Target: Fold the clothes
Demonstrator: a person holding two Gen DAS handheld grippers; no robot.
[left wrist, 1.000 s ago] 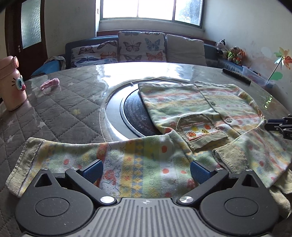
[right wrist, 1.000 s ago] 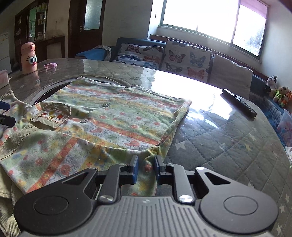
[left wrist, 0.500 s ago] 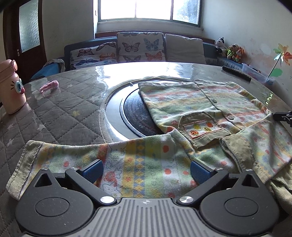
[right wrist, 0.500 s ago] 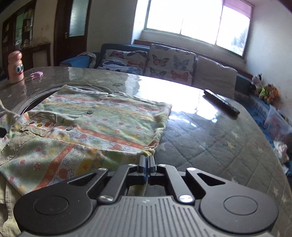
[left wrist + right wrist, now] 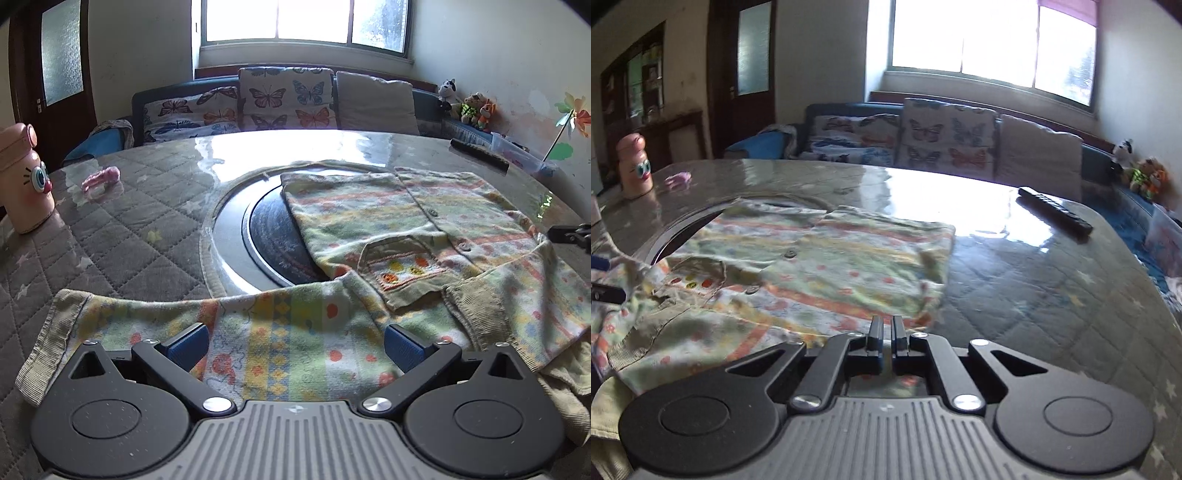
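A striped, pastel-patterned child's shirt (image 5: pixel 406 225) with buttons and a chest pocket lies on the round table. One sleeve (image 5: pixel 229 339) stretches left under my left gripper (image 5: pixel 295 343), which is open with its blue pads on either side of the cloth. In the right wrist view the shirt (image 5: pixel 820 266) lies ahead and to the left. My right gripper (image 5: pixel 885 334) is almost closed, a narrow gap left, above the shirt's near hem; no cloth shows between its fingers. The right gripper's tips show at the right edge of the left wrist view (image 5: pixel 576 234).
A pink cartoon bottle (image 5: pixel 22 184) and a small pink object (image 5: pixel 101 177) sit on the quilted table cover at the left. A black remote (image 5: pixel 1054 214) lies at the far right. A round dark inset (image 5: pixel 273 236) marks the table's centre. A sofa with butterfly cushions (image 5: pixel 284 99) is behind.
My right gripper shut fully, then lifted up and back from the shirt's hem with a small gap reopened. The left gripper stayed open over the sleeve and rose slightly.
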